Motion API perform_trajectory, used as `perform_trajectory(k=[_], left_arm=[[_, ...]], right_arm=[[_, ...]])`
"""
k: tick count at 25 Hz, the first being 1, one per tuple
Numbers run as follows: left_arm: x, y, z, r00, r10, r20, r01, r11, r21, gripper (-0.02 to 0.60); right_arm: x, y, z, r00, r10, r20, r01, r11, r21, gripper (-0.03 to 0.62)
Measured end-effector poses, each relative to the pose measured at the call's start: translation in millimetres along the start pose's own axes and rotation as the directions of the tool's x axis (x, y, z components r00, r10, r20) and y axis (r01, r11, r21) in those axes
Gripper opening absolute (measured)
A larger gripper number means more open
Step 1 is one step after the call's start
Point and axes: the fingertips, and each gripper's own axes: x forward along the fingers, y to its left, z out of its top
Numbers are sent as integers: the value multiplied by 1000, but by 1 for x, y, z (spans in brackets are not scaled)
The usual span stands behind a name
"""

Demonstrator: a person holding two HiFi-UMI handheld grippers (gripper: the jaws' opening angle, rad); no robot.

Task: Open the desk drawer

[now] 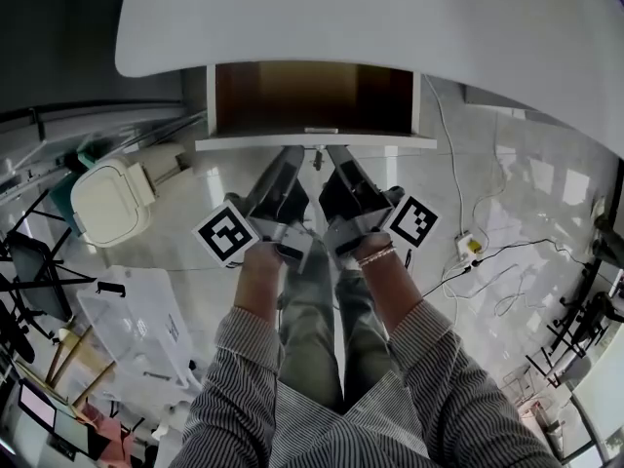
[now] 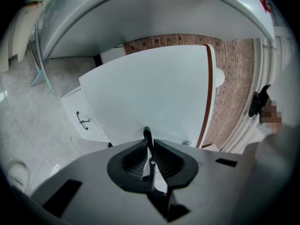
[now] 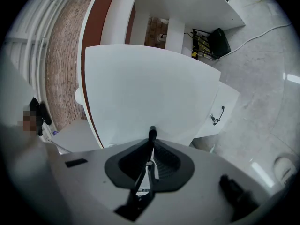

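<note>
I've got the L gripper [image 2: 150,146] and R gripper [image 3: 151,144] both clamped side by side on the thin dark handle [image 2: 147,134] of the white-fronted brown-lined desk drawer [image 1: 314,142], prob. so the pull runs straight (it's already well out from under the white desk top [image 1: 390,18]).

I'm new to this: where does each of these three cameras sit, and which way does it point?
Head view: on the person's head, facing steeply down at the open drawer; sleeves and legs show.
Left gripper view: on the left gripper, looking along its fingers at the drawer's white front.
Right gripper view: on the right gripper, facing that front from the other side.
Shared: both gripper views show fingers closed on the dark handle.
</note>
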Motion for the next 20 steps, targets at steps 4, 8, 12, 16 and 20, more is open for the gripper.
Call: perform_trajectory(k=[4, 8, 12, 16, 20], left_arm=[[-10, 3, -2, 1000, 0, 20, 0, 1000, -5, 46], [-16, 5, -7, 999, -5, 34, 5, 1000, -1, 46], [-21, 13, -14, 1000, 9, 8, -9, 1000, 3, 46], [-22, 21, -18, 999, 42, -1, -42, 999, -33, 46], [-21, 27, -19, 998, 58, -11, -58, 997, -51, 46]], right_arm=[[-6, -2, -10, 1000, 1, 8, -1, 1000, 19, 41], [-12, -6, -16, 1000, -6, 5, 6, 999, 32, 40], [-19, -14, -21, 1000, -21, -3, 22, 999, 35, 40], [-20, -23, -23, 999, -37, -9, 37, 998, 42, 40], [-21, -30, -25, 999, -47, -13, 48, 998, 51, 40]])
